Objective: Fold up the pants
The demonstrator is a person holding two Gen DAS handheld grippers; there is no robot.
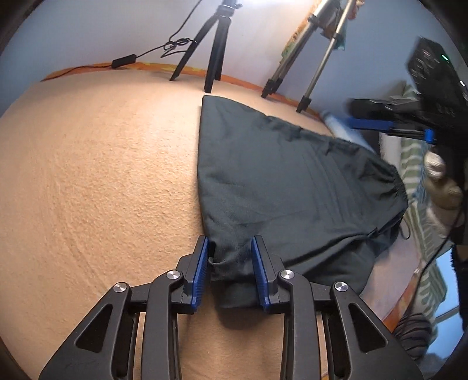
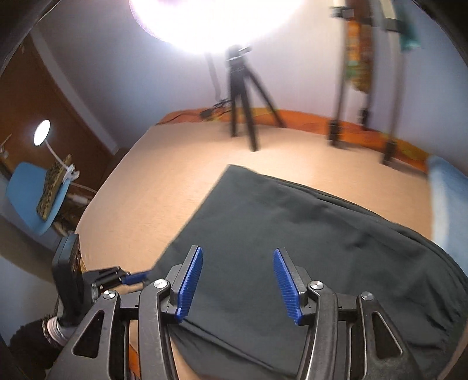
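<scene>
Dark grey pants [image 1: 278, 181] lie folded on a peach blanket [image 1: 102, 175], with the gathered waistband to the right. My left gripper [image 1: 229, 239] is at the near corner of the pants, and its blue pads press a bunched hem of the cloth from both sides. In the right wrist view my right gripper [image 2: 237, 250] hovers over the pants [image 2: 292, 233] with its blue pads wide apart and nothing gripped. The left gripper [image 2: 134, 276] shows low at the left of that view, at the cloth's edge. The right gripper appears blurred at the right edge of the left wrist view.
A black tripod [image 1: 213, 49] and a silver tripod [image 1: 307, 58] stand on the far edge of the blanket, with a cable and adapter [image 1: 124, 61] beside them. A blue chair [image 2: 32, 198] stands off the left side. A bright lamp [image 2: 213, 17] glares above.
</scene>
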